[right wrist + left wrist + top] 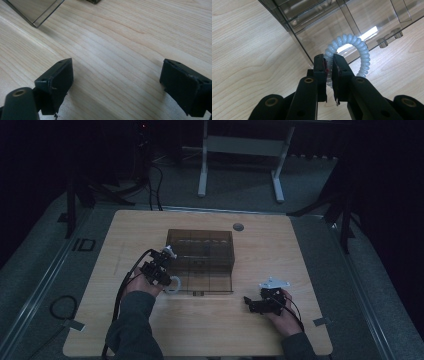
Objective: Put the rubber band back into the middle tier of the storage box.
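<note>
Spiral hair tie (359, 52), pale blue-white, is pinched at one side by the left tongs (329, 65), just beside the front left corner of the smoky clear organizer box (202, 260) on the wooden counter (150, 330). Right tongs (116, 82) hover spread wide over bare wood, well apart.

Between the left gripper's (329, 65) matt black jaws sits a glossy, ribbed white plastic coil (352, 48). Just beyond it stands a smooth, shiny box (332, 22) of smoky clear plastic. Under the jaws, the bench (120, 45) is pale, smooth grained wood.
</note>
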Motion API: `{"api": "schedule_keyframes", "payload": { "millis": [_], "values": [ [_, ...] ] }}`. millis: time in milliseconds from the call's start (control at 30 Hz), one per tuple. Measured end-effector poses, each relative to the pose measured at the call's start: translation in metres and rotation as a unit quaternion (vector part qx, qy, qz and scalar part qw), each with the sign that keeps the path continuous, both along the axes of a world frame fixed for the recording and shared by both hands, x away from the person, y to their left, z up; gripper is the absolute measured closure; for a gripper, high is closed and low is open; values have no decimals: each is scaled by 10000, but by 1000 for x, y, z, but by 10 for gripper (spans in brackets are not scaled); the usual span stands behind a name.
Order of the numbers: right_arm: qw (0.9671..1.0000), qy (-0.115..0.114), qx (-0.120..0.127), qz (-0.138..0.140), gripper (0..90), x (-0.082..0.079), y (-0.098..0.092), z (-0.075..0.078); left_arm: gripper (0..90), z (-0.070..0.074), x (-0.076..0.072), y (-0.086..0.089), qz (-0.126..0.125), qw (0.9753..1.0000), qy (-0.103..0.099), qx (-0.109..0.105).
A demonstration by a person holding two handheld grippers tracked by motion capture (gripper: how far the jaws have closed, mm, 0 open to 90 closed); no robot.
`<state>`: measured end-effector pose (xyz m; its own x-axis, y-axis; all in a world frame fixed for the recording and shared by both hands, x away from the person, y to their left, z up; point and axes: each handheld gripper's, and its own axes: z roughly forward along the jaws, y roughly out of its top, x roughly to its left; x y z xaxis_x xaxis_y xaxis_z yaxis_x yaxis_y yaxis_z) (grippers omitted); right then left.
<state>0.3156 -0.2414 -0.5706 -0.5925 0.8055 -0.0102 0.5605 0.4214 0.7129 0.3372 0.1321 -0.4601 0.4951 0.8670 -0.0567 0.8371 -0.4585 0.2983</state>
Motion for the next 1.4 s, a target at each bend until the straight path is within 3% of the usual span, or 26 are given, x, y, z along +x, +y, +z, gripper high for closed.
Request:
{"api": "schedule_keyframes", "payload": {
  "millis": [533,1400],
  "values": [
    [10000,9,5,16,115,-1,0,0,822,2,6,0,132,9999,-32,4],
    [10000,-3,-1,73,115,-5,-1,0,822,-8,19,-8,270,9996,15,-4]
  ]
}}
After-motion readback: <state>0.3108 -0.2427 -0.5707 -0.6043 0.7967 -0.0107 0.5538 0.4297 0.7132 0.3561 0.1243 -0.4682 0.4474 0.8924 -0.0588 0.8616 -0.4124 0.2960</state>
